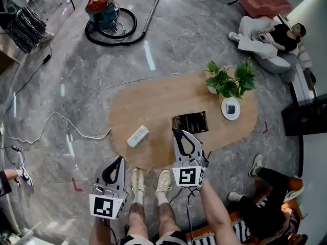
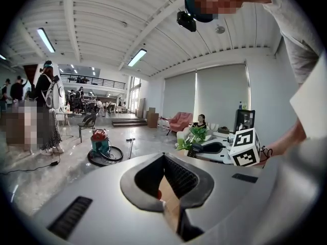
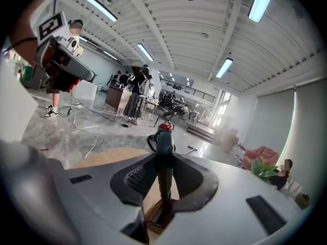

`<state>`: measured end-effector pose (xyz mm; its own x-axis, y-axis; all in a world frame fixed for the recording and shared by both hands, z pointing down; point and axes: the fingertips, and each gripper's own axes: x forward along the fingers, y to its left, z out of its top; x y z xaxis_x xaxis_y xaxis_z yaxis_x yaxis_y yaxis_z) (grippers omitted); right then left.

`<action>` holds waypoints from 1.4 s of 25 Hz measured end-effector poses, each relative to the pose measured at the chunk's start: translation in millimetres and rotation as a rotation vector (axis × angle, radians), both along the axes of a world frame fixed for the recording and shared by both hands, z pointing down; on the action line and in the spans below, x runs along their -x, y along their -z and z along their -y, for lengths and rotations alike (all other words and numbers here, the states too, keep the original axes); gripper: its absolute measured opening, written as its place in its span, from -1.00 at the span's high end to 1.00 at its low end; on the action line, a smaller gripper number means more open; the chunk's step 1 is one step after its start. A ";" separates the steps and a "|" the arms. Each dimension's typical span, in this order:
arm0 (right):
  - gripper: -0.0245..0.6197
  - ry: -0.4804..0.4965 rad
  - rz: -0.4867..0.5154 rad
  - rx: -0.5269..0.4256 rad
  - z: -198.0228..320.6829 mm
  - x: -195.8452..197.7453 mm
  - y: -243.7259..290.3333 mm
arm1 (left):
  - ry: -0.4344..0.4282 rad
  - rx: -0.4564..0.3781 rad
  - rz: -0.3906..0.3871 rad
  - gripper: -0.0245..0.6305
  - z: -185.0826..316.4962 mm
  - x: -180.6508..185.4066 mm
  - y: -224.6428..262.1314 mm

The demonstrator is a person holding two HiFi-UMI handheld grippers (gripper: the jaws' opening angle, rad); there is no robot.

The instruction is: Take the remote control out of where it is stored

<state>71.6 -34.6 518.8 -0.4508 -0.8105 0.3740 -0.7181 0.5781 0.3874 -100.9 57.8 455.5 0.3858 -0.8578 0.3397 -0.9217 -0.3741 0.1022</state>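
Left of the black holder (image 1: 194,121), the left gripper (image 1: 120,160) is held off the edge of the desk (image 1: 153,98), its fingers clenched on nothing. A white remote (image 1: 138,136) lies on the desk, also left of the holder. At the holder's left edge, a slim dark remote control (image 3: 162,172) is grasped upright by the fingers of the right gripper (image 1: 177,132). The lifting-out step is judged to be in hand. Next, the remote control needs to be raised clear of the holder and set down.

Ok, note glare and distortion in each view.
Head view: ceiling-light glare streaks the glossy floor. Left gripper view: strong fisheye bending, black corners. Right gripper view: same bending, ceiling lamps burn white, the gripped dark remote control looks soft.
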 end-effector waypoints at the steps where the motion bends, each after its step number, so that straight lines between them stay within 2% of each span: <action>1: 0.61 0.022 -0.003 0.003 -4.1 7.4 -1.9 | 0.007 0.003 0.001 0.91 -1.9 2.8 -1.1; 8: 0.61 0.130 -0.046 0.046 -32.5 42.7 -39.2 | 0.047 0.023 0.010 0.91 -14.3 21.3 -12.8; 22: 0.61 0.213 -0.104 0.134 -63.9 72.4 -111.9 | 0.073 0.066 0.006 0.91 -28.4 40.6 -43.3; 31: 0.61 0.237 -0.125 0.100 -72.9 85.0 -122.5 | 0.081 0.099 0.011 0.91 -39.3 46.7 -59.5; 35: 0.61 0.256 -0.137 0.095 -79.0 89.0 -124.4 | 0.074 0.083 -0.003 0.91 -36.7 46.5 -54.0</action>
